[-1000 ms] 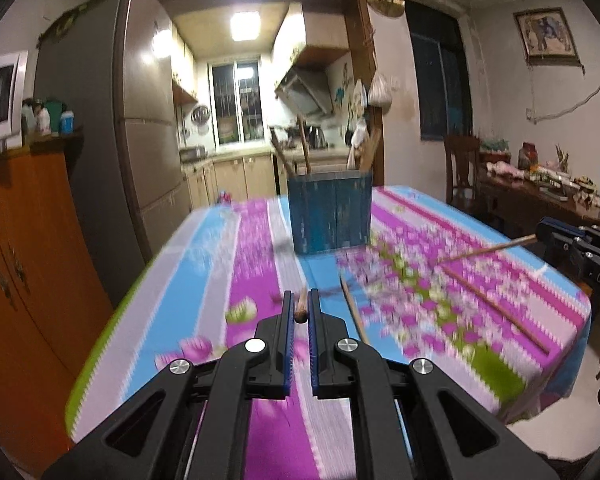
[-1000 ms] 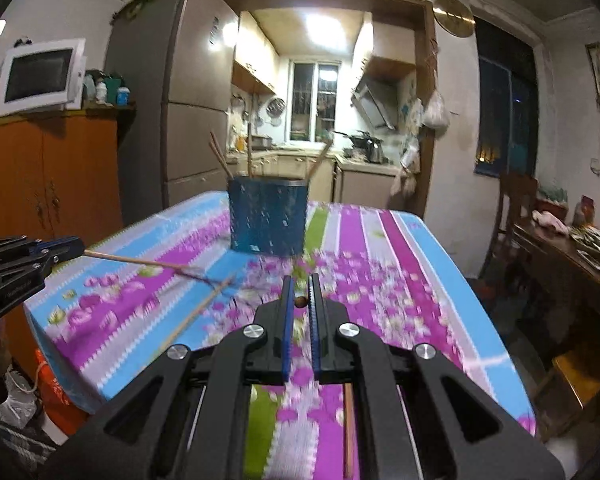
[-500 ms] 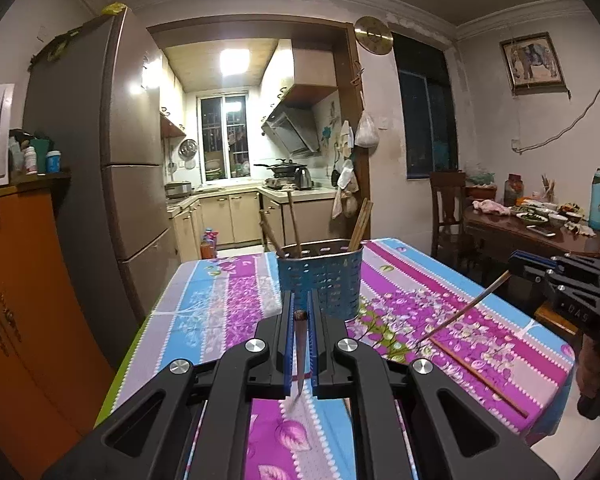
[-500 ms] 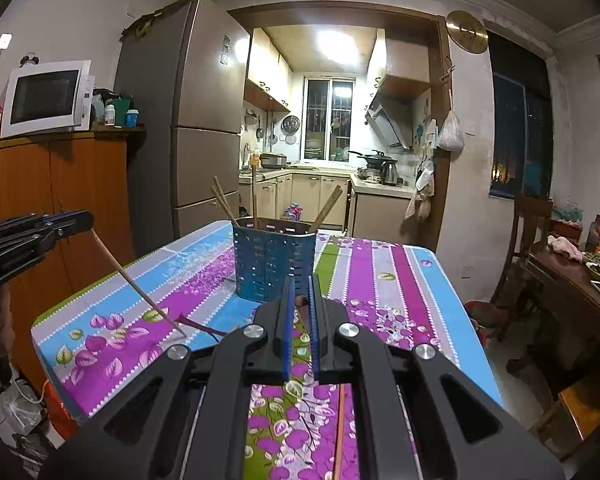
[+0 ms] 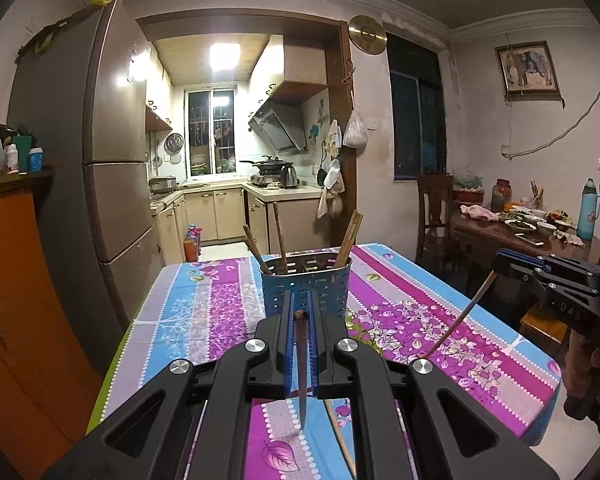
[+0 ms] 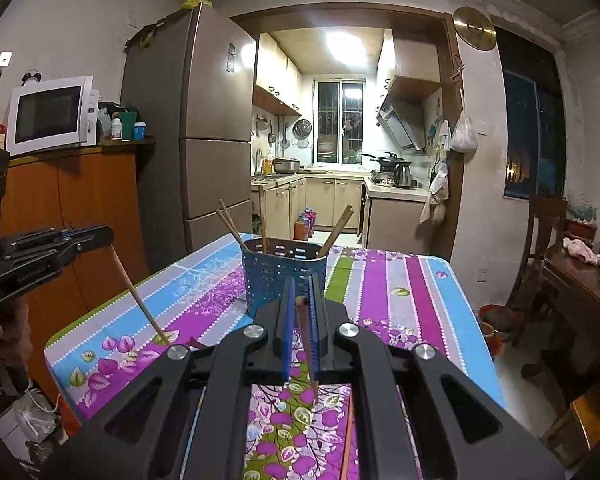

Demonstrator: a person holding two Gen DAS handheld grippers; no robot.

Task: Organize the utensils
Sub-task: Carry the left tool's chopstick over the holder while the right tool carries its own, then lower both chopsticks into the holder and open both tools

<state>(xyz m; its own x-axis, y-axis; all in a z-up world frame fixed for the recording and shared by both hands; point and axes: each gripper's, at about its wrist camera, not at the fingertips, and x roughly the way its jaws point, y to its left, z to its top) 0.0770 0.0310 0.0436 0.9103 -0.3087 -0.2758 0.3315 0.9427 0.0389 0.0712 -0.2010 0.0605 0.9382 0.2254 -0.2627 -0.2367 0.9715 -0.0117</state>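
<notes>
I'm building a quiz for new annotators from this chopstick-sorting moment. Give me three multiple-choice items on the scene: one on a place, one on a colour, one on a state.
1. Where does the perforated holder stand?
A. on the striped tablecloth, ahead of both tongs
B. on the kitchen counter
C. on the dark dining table

2. What colour is the holder?
A. red
B. blue
C. white

3. What are the left tongs doing?
A. hanging open and empty
B. gripping the holder's rim
C. shut on a chopstick pointing down at the cloth

Answers:
1 A: both views show it on the floral tablecloth, beyond the tong tips.
2 B: its walls are blue in both views.
3 C: the stick sits pinched between the closed fingers; the right tongs likewise hold a second chopstick.
</notes>
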